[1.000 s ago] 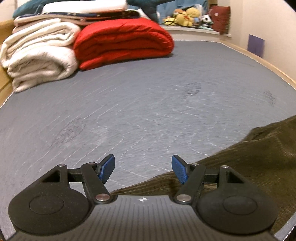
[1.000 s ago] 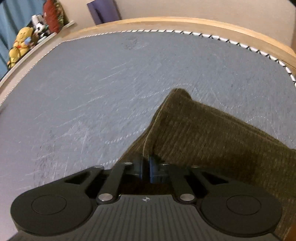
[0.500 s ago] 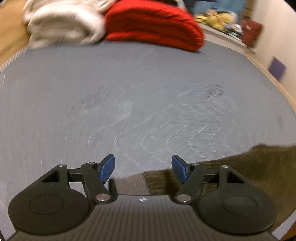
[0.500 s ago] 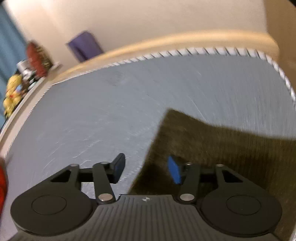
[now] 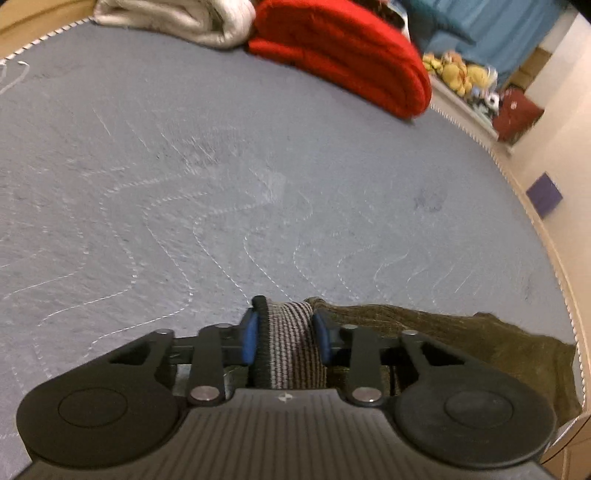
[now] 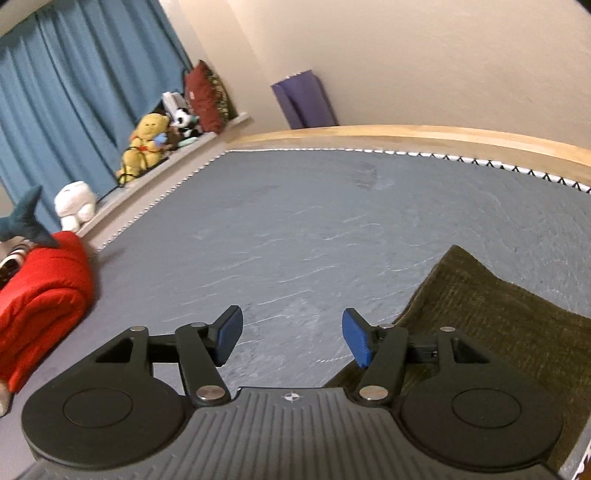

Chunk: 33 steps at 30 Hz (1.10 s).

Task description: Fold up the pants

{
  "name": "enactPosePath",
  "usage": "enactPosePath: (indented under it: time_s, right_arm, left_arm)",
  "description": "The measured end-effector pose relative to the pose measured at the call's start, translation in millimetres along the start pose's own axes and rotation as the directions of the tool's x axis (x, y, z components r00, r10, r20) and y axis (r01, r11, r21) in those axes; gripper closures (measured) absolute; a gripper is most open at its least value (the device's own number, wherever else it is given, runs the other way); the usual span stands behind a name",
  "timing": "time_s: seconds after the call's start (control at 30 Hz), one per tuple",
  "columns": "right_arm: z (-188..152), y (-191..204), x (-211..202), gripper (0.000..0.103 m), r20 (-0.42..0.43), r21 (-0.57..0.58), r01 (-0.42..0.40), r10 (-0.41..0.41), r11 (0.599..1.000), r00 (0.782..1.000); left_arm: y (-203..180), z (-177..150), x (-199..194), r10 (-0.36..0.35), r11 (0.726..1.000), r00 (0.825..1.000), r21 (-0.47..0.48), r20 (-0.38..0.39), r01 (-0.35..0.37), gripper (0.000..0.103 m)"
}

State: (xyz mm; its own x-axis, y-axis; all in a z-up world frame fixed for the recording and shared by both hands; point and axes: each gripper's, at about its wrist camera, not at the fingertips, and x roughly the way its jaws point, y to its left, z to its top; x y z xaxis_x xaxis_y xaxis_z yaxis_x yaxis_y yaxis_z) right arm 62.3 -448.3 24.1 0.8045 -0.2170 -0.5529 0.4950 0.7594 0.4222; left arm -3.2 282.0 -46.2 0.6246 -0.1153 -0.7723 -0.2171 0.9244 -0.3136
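Olive-brown corduroy pants (image 5: 461,339) lie on the grey quilted bed cover (image 5: 258,184) at the lower right of the left wrist view. My left gripper (image 5: 285,334) is shut on their grey striped waistband (image 5: 288,347), bunched between the blue pads. In the right wrist view the pants (image 6: 498,325) lie at the lower right. My right gripper (image 6: 291,338) is open and empty, above the cover just left of the pants' edge.
A folded red blanket (image 5: 343,55) and a rolled white blanket (image 5: 184,18) lie at the far end of the bed. The red blanket (image 6: 40,295) also shows at left. Stuffed toys (image 6: 147,144) sit on a ledge. A wooden bed rail (image 6: 406,134) borders the cover.
My left gripper has closed on the waistband. My right gripper has let go of the pants, opened and lifted away to the left.
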Motion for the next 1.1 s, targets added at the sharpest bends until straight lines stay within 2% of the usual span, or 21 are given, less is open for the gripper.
enactPosePath:
  time_s: [0.1,0.13,0.2,0.27,0.3,0.33,0.37,0.43,0.47,0.53,0.63,0.7,0.8,0.87,0.9,0.93,0.97,1.0,1.03,1.07,1.1]
  right_arm:
    - [-4,5,-15,0.041,-0.004,-0.011,-0.028,0.028,1.000,1.000]
    - [-5,6,-20,0.041,-0.007,-0.021,-0.037,0.037,0.999,0.999]
    - [-9,8,-29,0.041,-0.022,-0.045,-0.051,0.050,0.998,0.998]
    - [-13,7,-38,0.040,-0.038,-0.054,-0.066,0.064,0.996,0.997]
    - [-15,5,-42,0.039,-0.048,-0.059,-0.079,0.076,0.995,0.996]
    - [-16,3,-45,0.039,-0.055,-0.066,-0.088,0.084,0.994,0.995]
    - [-17,0,-48,0.038,-0.061,-0.080,-0.092,0.087,0.993,0.994]
    - [-18,-8,-51,0.037,-0.060,-0.106,-0.078,0.072,0.991,0.996]
    - [-18,-14,-52,0.037,-0.056,-0.116,-0.060,0.054,0.991,0.997]
    - [-16,-31,-51,0.037,-0.049,-0.120,-0.015,0.009,0.993,0.999]
    - [-11,-68,-49,0.037,-0.048,-0.070,0.049,-0.052,0.996,0.997]
    - [-6,-96,-51,0.037,-0.040,-0.024,0.096,-0.096,0.995,0.995]
    - [-2,-139,-56,0.037,-0.030,0.057,0.165,-0.164,0.985,0.986]
    - [-1,-168,-58,0.036,-0.037,0.116,0.201,-0.198,0.973,0.979]
    - [-2,-183,-58,0.036,-0.045,0.148,0.223,-0.218,0.964,0.975]
    - [-3,-196,-58,0.036,-0.054,0.175,0.241,-0.235,0.955,0.970]
    - [-5,-211,-58,0.036,-0.070,0.210,0.261,-0.251,0.942,0.965]
    - [-9,-224,-56,0.036,-0.087,0.244,0.273,-0.259,0.931,0.962]
    - [-12,-237,-54,0.036,-0.106,0.282,0.280,-0.261,0.918,0.960]
    - [-16,-249,-53,0.036,-0.127,0.323,0.285,-0.257,0.903,0.958]
    - [-19,-260,-51,0.036,-0.149,0.368,0.282,-0.243,0.886,0.958]
  left_arm:
    - [-8,-16,17,0.122,0.985,0.990,0.135,-0.072,-0.111,0.075]
    - [-11,-17,16,0.148,0.977,0.987,0.165,-0.058,-0.137,0.071]
    - [-24,-14,-3,0.172,0.963,0.984,0.205,0.035,-0.176,0.070]
    - [-41,-17,-29,0.174,0.936,0.972,0.281,0.157,-0.213,0.070]
    - [-51,-20,-40,0.135,0.923,0.970,0.330,0.200,-0.197,0.070]
    - [-59,-25,-47,0.079,0.912,0.975,0.378,0.209,-0.155,0.070]
    - [-67,-31,-49,0.022,0.900,0.982,0.425,0.189,-0.102,0.070]
    - [-78,-44,-38,-0.044,0.873,0.995,0.487,0.085,-0.003,0.067]
    - [-81,-53,-23,-0.026,0.855,1.000,0.518,0.003,0.021,0.063]
    - [-79,-70,14,0.121,0.819,0.988,0.573,-0.095,-0.045,0.063]
    - [-95,-79,17,0.175,0.763,0.983,0.637,-0.048,-0.105,0.062]
    - [-111,-81,4,0.155,0.735,0.988,0.669,-0.014,-0.106,0.062]
    - [-139,-85,-20,-0.015,0.703,1.000,0.711,-0.010,0.018,0.054]
    - [-153,-90,-20,-0.092,0.683,0.992,0.719,-0.088,0.127,0.043]
    - [-159,-94,-13,-0.083,0.671,0.985,0.723,-0.150,0.166,0.041]
    - [-163,-103,-2,-0.039,0.658,0.977,0.731,-0.209,0.182,0.040]
    - [-167,-116,13,0.046,0.620,0.967,0.766,-0.252,0.170,0.040]
    - [-170,-124,23,0.099,0.566,0.965,0.812,-0.241,0.145,0.039]
    - [-175,-130,23,0.112,0.524,0.970,0.842,-0.215,0.126,0.038]
    - [-179,-129,20,0.104,0.524,0.973,0.843,-0.205,0.122,0.038]
    - [-181,-124,16,0.072,0.548,0.976,0.826,-0.208,0.135,0.038]
